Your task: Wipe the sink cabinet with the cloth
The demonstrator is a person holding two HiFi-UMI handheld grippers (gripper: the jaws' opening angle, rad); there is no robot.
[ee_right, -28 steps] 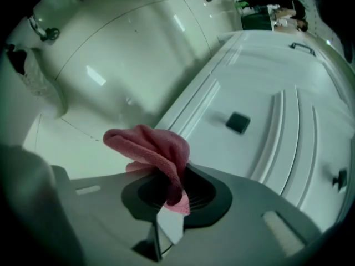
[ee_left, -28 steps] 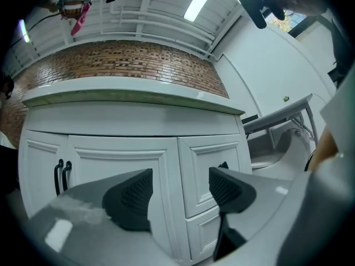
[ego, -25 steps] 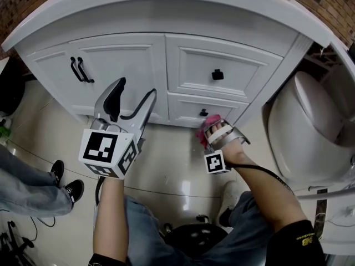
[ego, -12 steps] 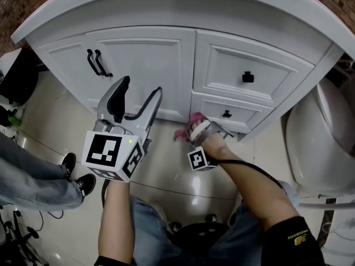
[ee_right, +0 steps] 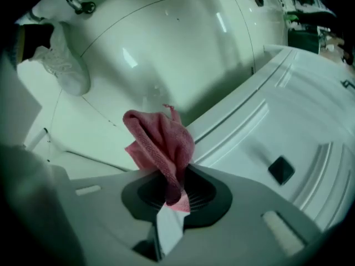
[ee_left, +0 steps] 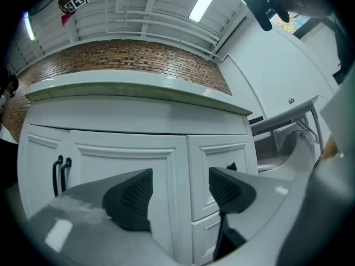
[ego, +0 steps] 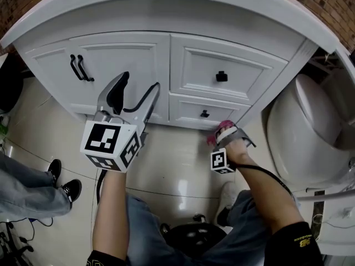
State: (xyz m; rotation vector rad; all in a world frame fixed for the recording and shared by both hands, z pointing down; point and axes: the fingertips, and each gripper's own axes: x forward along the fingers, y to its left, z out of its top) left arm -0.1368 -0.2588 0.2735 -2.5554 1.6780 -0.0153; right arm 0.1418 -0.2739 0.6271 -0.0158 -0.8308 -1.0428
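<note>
Right gripper (ego: 224, 133) clamped shut on pink cloth (ee_right: 161, 143), low at sink cabinet (ego: 138, 54) base under worktop's (ego: 166, 7) front right corner, likely to wipe there; left gripper (ego: 137, 87) wide apart, empty, parked clear of door

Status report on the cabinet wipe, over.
Right claw shut on pink cloth, low by the sink cabinet base. Left claw open, empty, facing the cabinet front. Nothing blocking.

Glossy pale floor (ego: 172, 154) before the white panelled sink cabinet (ego: 138, 54): open. White ceramic toilet (ego: 305, 126) crowds the cabinet's right side; bystander's black shoes (ego: 71, 190) stand off its left front.
</note>
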